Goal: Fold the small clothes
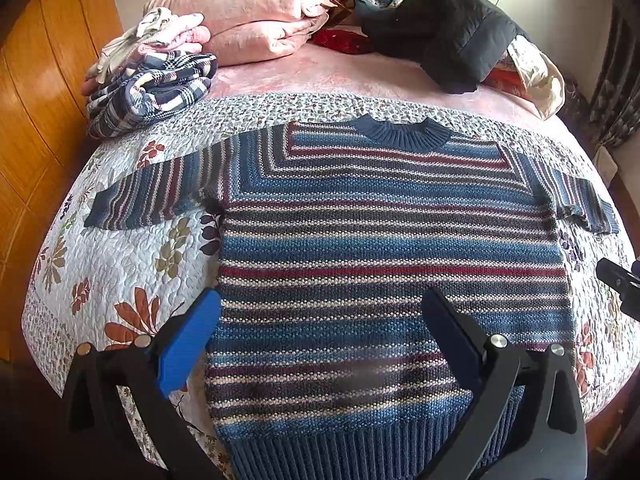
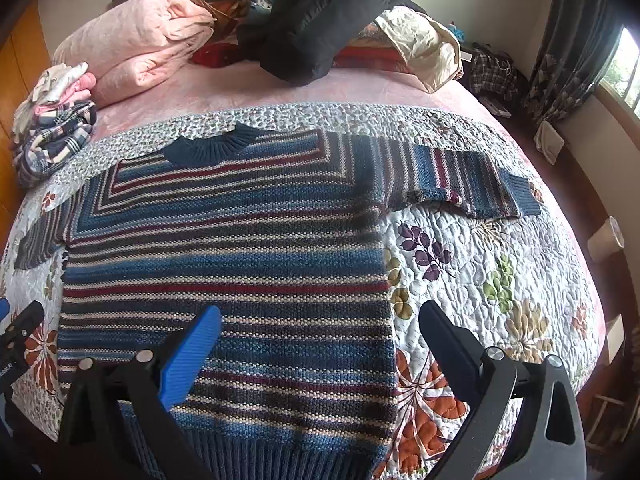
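Note:
A striped knit sweater [image 1: 380, 248] in blue, red and cream lies flat on the floral quilt [image 1: 132, 264], collar away from me, both sleeves spread out sideways. My left gripper [image 1: 320, 304] hovers open over the sweater's lower left part, holding nothing. In the right wrist view the same sweater [image 2: 224, 248] fills the left half. My right gripper [image 2: 320, 316] is open above the sweater's lower right edge, one finger over the knit, the other over the quilt [image 2: 500, 280]. Part of the right gripper [image 1: 620, 280] shows at the right edge of the left wrist view.
A stack of folded clothes [image 1: 152, 72] sits at the quilt's far left corner. Folded pink blankets [image 1: 256, 12], a black puffy jacket [image 1: 444, 28] and other textiles lie at the bed's head. A wooden wardrobe [image 1: 36, 92] stands left; curtains [image 2: 560, 52] and a window are right.

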### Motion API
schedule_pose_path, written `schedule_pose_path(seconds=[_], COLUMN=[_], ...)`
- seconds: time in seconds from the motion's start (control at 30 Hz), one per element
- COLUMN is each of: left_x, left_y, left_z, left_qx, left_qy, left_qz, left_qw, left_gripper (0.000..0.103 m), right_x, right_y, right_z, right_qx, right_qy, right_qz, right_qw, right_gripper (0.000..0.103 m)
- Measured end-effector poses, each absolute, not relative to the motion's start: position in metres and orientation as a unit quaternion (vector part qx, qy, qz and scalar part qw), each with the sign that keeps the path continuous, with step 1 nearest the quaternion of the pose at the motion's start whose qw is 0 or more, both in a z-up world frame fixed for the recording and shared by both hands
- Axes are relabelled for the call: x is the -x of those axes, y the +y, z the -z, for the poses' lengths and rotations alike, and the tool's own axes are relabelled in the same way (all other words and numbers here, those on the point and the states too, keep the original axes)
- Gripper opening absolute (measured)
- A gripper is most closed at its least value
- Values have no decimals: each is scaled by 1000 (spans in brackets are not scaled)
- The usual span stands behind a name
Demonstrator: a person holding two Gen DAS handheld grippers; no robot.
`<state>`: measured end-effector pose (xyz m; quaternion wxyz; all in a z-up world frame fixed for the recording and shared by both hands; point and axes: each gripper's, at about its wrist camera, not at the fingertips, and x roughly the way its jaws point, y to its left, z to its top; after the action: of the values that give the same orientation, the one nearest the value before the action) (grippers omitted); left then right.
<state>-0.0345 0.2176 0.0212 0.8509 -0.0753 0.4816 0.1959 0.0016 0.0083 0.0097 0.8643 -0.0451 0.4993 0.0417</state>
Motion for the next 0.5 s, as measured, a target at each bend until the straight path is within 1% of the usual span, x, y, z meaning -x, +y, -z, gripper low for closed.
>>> schedule_pose_path(seconds=[0.5], left_x=[36], left_y=[218], left_z=[-26], left_qx=[64], left_qy=[477], left_qz=[-198], left_qw=[854], left_gripper=[100], right_x=[-4], right_y=[9], right_z=[-11], right_qx=[38], right_qy=[501], right_qz=[-48], right_qw=[863], right_gripper=[99])
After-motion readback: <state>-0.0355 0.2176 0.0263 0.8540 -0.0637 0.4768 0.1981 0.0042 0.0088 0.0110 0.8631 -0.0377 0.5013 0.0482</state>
